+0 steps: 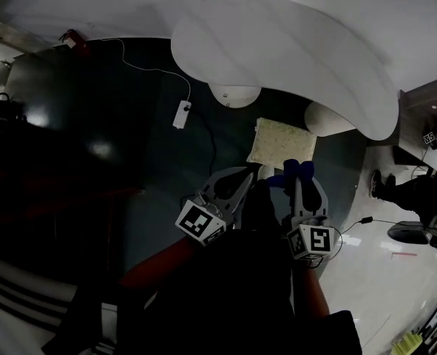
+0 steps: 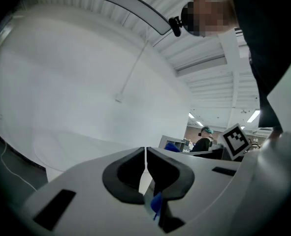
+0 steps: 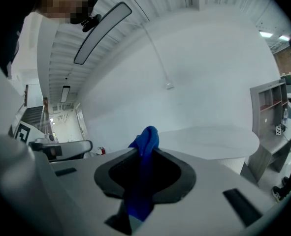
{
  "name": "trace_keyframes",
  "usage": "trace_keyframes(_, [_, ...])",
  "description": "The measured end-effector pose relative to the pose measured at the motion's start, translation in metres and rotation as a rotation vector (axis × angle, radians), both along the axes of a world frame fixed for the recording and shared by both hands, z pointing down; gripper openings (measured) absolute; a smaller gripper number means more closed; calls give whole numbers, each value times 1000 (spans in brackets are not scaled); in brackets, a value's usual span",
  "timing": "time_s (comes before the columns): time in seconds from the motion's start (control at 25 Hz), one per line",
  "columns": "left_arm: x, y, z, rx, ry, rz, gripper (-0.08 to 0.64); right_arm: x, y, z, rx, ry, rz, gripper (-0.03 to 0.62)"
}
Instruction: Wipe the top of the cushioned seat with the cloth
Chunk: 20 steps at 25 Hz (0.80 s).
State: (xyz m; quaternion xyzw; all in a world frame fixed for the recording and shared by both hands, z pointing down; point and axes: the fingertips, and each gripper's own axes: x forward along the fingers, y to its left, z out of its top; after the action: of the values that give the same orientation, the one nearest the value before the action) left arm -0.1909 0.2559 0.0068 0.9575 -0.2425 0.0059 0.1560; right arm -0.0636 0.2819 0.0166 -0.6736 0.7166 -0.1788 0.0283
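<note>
Your right gripper (image 3: pixel 144 150) has its fingers (image 3: pixel 174 175) pressed together on the blue cloth (image 3: pixel 146 137), which pokes up past their tips and hangs down between them. Beyond the cloth lies a white rounded bench top (image 3: pixel 211 135). To the cloth's right stands a grey shelf unit (image 3: pixel 267 103).

Your left gripper (image 1: pixel 246 177) and right gripper (image 1: pixel 301 174) are built alike: broad, rounded shells of light grey plastic, with black pads (image 2: pixel 128 173) lining the jaws and dark rectangular slots (image 3: pixel 241 206) sunk into the upper faces. Behind each sits a white cube printed with black square markers, the left cube (image 1: pixel 200 222) and the right cube (image 1: pixel 310 241). You wear a dark top (image 1: pixel 233 302).
</note>
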Motion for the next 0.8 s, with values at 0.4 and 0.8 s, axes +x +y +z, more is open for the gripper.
trace_keyframes(0.4, [79, -73, 68, -61, -144, -73, 23, 72, -97, 84, -96, -2, -218, 98])
trace_keyframes(0.8, [95, -114, 172, -157, -235, -163, 23, 84, -163, 183, -153, -106, -268, 98])
